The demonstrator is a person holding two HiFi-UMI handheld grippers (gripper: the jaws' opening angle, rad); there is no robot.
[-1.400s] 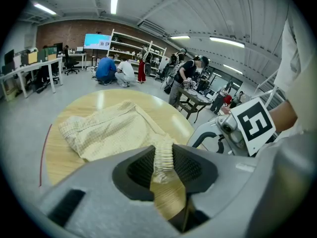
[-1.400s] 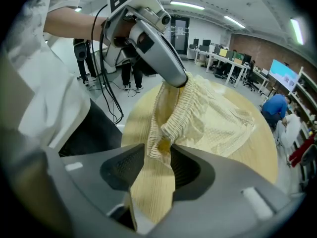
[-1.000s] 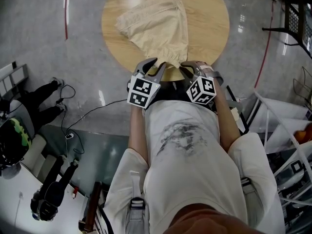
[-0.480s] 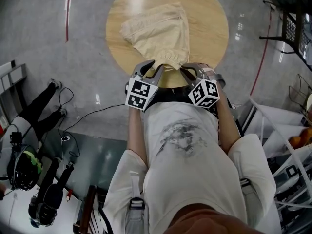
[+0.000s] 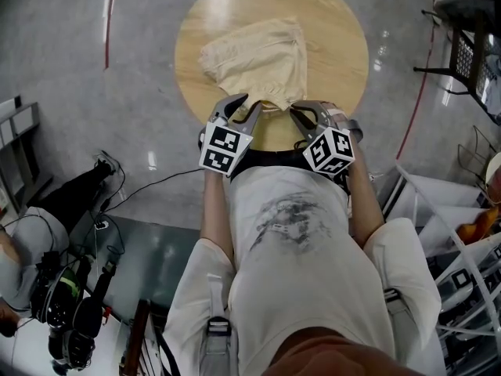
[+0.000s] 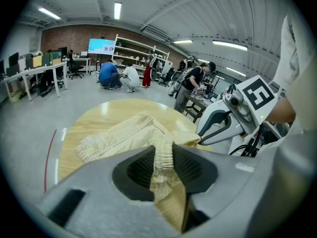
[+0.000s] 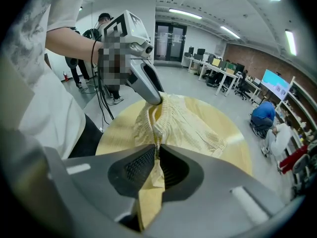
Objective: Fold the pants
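Pale yellow pants lie bunched on a round wooden table, their gathered waistband nearest me. My left gripper is shut on the left end of the waistband, which runs up between its jaws. My right gripper is shut on the right end of the waistband, with cloth hanging down through its jaws. Both grippers sit side by side at the table's near edge. The pant legs trail away across the tabletop.
A person in dark clothes sits on the floor at left, with cables nearby. A dark chair stands at upper right and white frames at right. Several people work in the room's background.
Both grippers have drawn back toward me along the table's near edge, pulling the waistband with them; the pants have slid a little closer. The person on the floor has shifted.
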